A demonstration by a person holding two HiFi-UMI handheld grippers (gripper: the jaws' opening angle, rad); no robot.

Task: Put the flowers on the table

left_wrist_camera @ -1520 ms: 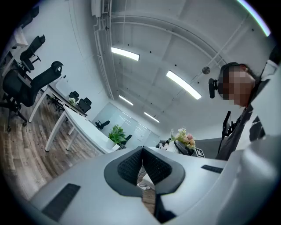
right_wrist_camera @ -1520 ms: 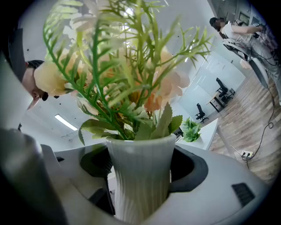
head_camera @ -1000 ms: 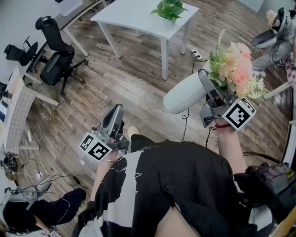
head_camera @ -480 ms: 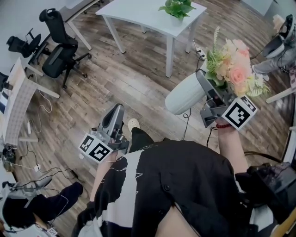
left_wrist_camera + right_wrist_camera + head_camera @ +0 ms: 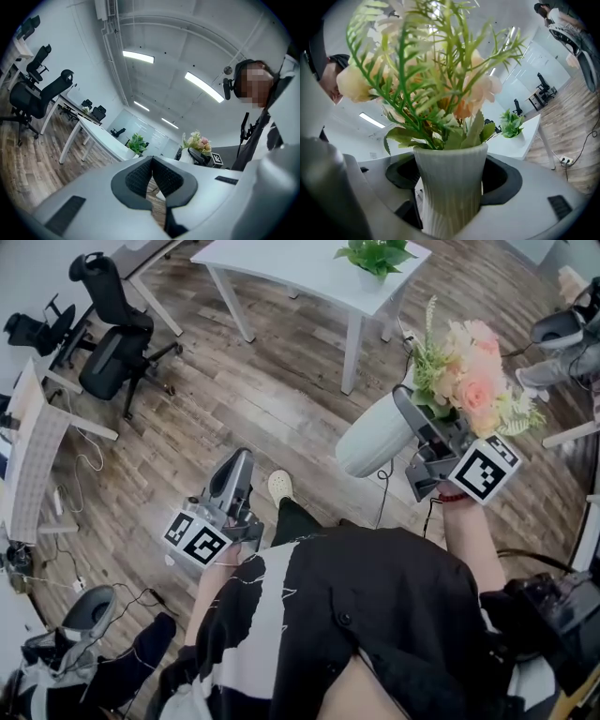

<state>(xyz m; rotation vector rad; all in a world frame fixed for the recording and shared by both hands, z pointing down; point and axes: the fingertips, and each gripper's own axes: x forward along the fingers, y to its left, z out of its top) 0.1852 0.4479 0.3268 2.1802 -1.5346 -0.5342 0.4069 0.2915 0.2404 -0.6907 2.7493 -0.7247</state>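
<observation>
Holding a white ribbed vase (image 5: 449, 187) of flowers (image 5: 440, 89), the right claw (image 5: 450, 180) has its two dark pads pressed against opposite sides of the vase body, just below the rim. We see pale pink and cream blooms with green fern sprigs rising out of the vase mouth.

In the head view, the right claw (image 5: 424, 432) carries the vase (image 5: 373, 437) clear of any surface, above the wooden floor (image 5: 234, 399). The vase appears tilted there, with its base toward the left and the flowers (image 5: 469, 381) toward the right.

The white worktop (image 5: 281, 263) stands at the top of the head view, well apart from the vase. A green potted plant (image 5: 377, 254) sits near its right-hand corner.

The left claw (image 5: 152, 174) has its ribbed pads brought together, and we see nothing between them. In the head view, the left claw (image 5: 240, 460) points forward over the floor, near the person's shoe (image 5: 278, 486).

Black office chairs (image 5: 112, 343) stand on the floor to the left of the worktop.
</observation>
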